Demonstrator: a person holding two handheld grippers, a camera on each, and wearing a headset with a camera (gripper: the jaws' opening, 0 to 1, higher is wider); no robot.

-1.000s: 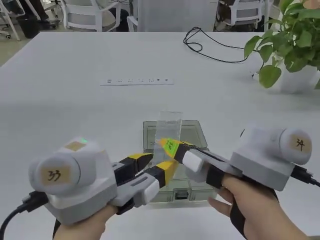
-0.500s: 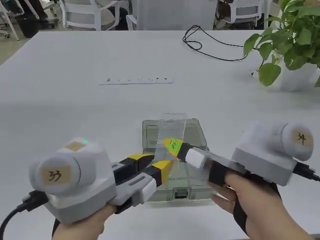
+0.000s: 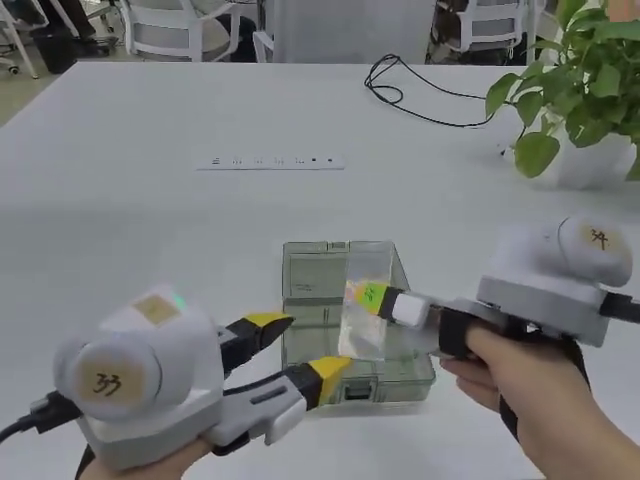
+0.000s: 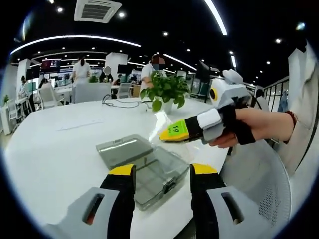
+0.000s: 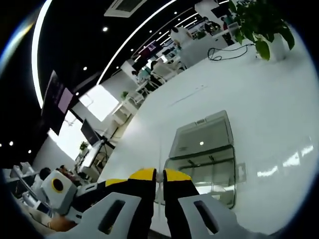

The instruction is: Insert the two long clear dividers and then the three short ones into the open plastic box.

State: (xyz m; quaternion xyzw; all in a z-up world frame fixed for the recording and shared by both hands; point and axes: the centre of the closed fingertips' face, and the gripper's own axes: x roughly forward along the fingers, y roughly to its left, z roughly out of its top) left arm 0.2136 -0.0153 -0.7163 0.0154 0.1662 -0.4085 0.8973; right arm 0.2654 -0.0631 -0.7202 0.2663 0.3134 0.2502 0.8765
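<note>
Right gripper: fingers are pinching narrow on one clear divider, gripping it by an edge.
Left gripper: fingers are standing wide, holding nothing.
Divider: hanging just ahead of the right fingertips, roughly upright, with its lower part reaching down into the box. Cannot tell whether it is sitting in a slot.
Box: lying open on the tabletop, ahead of both pairs of fingers and just beyond the left fingertips, its lid folding back on the far side.
Key relation: judging the divider's long axis as pointing away from the right fingertips and down toward the box floor. The right hand is the nearer one and is doing the placing.
Right gripper view: showing the divider edge-on, as a thin line between the tips.
Left gripper view: showing its broad, glinting face instead, above the box.
</note>
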